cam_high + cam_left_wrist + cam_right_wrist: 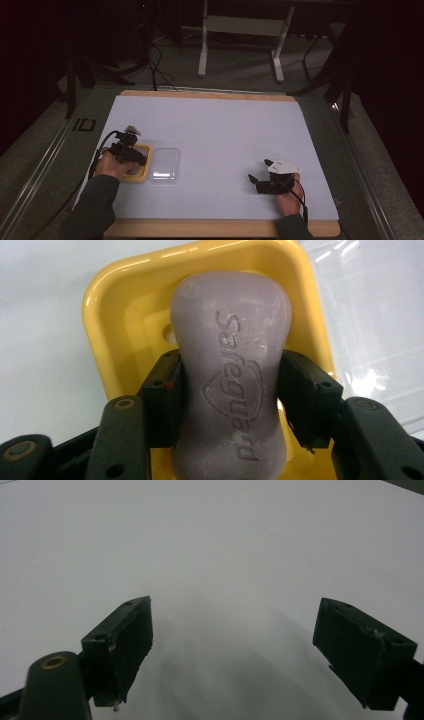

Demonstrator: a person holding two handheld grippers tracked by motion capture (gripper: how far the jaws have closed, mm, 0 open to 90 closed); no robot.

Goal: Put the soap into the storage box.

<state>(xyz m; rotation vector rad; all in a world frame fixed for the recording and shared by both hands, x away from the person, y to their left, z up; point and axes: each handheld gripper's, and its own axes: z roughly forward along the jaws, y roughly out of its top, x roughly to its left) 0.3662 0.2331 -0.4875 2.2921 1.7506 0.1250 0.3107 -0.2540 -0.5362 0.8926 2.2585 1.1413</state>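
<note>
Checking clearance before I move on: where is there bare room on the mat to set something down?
The white mat is bare from the clear lid across to the right hand-held gripper, and along its far edge. It is crowded at the near left: the yellow soap dish, soap bar, left hand-held gripper and lid.

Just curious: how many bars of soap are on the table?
1: a purple soap bar lies in the yellow dish, between the left tool's jaws.
</note>
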